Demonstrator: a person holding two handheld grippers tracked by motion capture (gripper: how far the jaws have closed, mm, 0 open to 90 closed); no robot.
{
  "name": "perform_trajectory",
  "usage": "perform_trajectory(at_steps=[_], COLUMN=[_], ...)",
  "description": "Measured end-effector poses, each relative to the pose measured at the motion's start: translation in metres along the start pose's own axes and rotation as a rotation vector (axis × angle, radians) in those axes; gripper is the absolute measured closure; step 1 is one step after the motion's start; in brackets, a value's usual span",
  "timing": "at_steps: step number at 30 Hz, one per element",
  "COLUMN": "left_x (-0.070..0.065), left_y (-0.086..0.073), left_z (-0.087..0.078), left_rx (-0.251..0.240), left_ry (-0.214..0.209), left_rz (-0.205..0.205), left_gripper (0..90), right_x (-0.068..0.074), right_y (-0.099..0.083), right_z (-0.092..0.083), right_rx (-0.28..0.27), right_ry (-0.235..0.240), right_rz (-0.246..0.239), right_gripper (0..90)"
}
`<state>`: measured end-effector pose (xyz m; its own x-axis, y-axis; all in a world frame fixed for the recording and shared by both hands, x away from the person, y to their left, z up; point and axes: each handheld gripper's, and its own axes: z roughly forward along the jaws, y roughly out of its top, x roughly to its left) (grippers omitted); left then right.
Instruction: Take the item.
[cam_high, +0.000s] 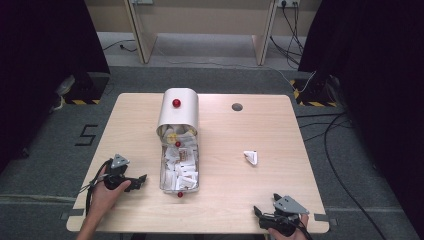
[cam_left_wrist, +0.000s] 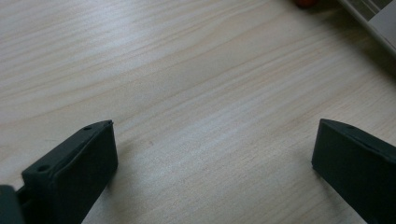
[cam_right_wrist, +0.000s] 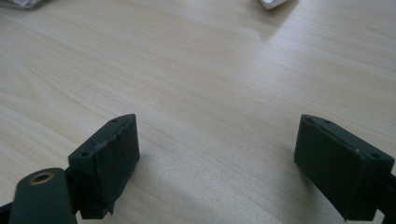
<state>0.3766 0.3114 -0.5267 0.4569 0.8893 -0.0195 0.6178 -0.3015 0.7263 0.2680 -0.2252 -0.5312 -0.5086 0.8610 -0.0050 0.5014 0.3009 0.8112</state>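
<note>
The table (cam_high: 225, 200) carries a long clear bin (cam_high: 179, 167) of white packets at its middle, its far end touching a tipped white lid (cam_high: 178, 112) with a red knob (cam_high: 176, 103). One loose packet (cam_high: 251, 157) lies alone to the right of the bin, well apart from it. The left gripper (cam_high: 139, 180) rests near the bin's left side, its jaws wide apart and empty over bare wood. The right gripper (cam_high: 264, 214) sits at the near right edge, jaws likewise spread and holding nothing, aimed toward the loose packet up the table.

The packet looks flat and light, so I judge the main risk is that jaws closing from above skid it along the wood or pinch only a corner, letting it drop on the way to the bin. The left gripper, so close to the bin wall, could nudge the bin and shift it. A small red knob (cam_high: 180, 194) at the bin's near end could snag a jaw.
</note>
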Motion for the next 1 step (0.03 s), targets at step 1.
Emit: perform_trajectory(at_steps=[1], left_x=[-0.0001], left_y=[0.0000], left_z=[0.0000], left_rx=[0.000], left_ry=[0.001], left_rz=[0.000], left_gripper=[0.0], right_x=[0.0000], right_y=[0.0000], right_z=[0.0000], right_rx=[0.000], right_ry=[0.000], right_rz=[0.000], right_gripper=[14.8])
